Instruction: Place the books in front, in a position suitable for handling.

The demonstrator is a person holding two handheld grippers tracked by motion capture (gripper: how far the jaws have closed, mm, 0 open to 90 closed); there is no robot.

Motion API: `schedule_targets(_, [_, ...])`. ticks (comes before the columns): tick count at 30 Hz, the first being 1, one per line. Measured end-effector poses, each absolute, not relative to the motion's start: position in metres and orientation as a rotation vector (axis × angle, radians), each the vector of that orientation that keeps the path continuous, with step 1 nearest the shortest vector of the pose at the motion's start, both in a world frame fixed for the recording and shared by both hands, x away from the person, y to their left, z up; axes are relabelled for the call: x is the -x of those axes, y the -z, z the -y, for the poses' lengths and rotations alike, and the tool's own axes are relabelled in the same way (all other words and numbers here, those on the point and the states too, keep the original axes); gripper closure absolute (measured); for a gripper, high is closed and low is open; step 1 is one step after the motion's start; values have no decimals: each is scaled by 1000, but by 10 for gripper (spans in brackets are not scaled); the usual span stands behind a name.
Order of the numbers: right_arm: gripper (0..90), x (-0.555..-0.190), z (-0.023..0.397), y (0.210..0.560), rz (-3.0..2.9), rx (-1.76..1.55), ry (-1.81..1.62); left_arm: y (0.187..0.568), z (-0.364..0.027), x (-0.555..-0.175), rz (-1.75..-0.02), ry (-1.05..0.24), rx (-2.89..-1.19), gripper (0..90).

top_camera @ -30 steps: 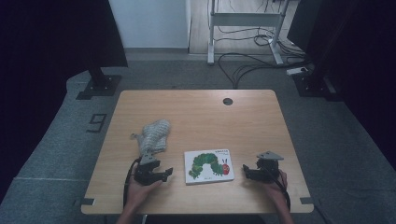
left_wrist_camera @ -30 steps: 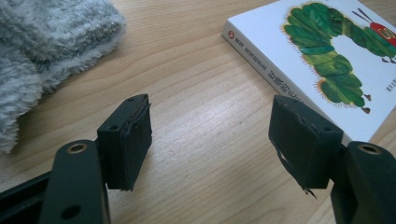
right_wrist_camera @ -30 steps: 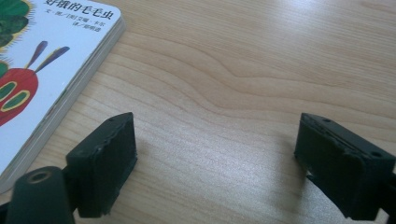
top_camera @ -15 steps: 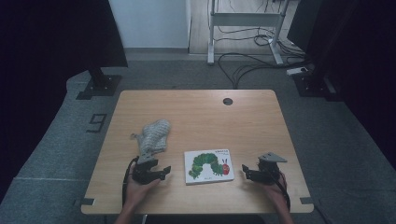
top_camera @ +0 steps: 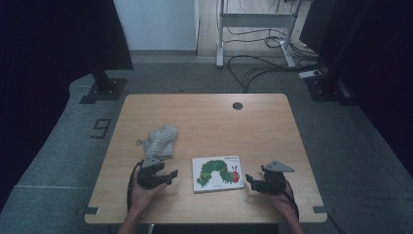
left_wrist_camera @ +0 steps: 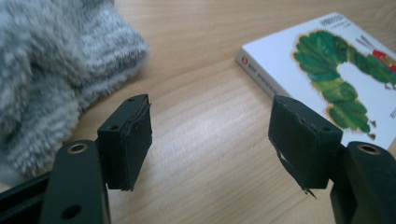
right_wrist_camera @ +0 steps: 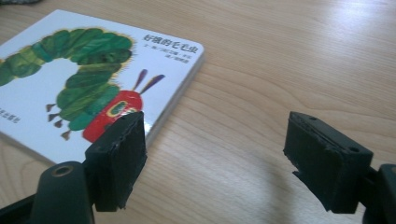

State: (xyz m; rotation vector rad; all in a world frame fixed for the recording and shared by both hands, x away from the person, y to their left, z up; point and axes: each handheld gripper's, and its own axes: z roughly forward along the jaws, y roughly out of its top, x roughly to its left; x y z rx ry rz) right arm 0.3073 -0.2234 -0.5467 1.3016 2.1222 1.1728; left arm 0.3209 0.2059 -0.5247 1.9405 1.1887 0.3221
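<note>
The picture book (top_camera: 217, 173) with the green caterpillar lies flat on the tabletop (top_camera: 209, 117), near the front edge, between the two claws and touching neither. The left claw (top_camera: 168, 175) rests just beside the book's left edge, jaws wide with only bare wood between them. A fluffy grey sock (top_camera: 160, 141) lies just behind it. The right claw (top_camera: 251, 180) sits just off the book's right edge, jaws wide too, holding nothing.

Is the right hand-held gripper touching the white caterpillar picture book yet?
Apart: right gripper view shows the right hand-held gripper open over bare wood beside the white caterpillar picture book.
</note>
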Motion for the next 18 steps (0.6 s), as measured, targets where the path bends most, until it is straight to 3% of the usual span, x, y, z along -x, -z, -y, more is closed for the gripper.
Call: schedule_targets(18, [222, -306, 191, 553, -2254, -1237, -1198, 511, -216, -327, -1211, -414, -1921, 309])
